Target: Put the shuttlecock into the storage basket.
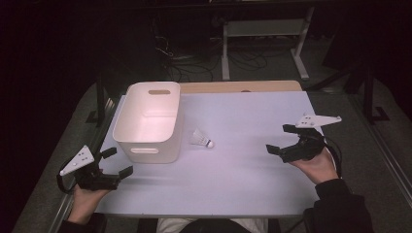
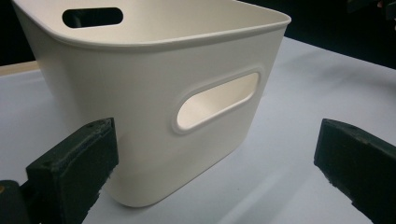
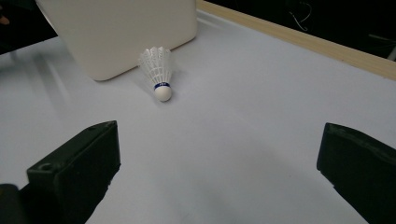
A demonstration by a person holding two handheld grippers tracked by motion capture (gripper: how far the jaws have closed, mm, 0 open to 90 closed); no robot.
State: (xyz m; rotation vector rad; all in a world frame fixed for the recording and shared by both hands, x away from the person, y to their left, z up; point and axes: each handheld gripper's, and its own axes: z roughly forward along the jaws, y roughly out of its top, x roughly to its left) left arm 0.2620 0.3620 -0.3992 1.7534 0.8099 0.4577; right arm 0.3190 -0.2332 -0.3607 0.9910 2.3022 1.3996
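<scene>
A shuttlecock (image 1: 201, 140) is lying on the white worktop (image 1: 252, 170), just beside the white bin (image 1: 148, 121), with its cork tip pointing away from the bin. It is judged to be very light and fragile, so the cork tip should be taken, not the feathers. The right tool (image 1: 282, 141) is being held wide open and empty, well apart from it. The left tool (image 1: 118, 162) is also being held open, near the bin, touching nothing.

White table (image 1: 252, 170), cream bin (image 1: 148, 121), shuttlecock (image 1: 200, 139)
</scene>
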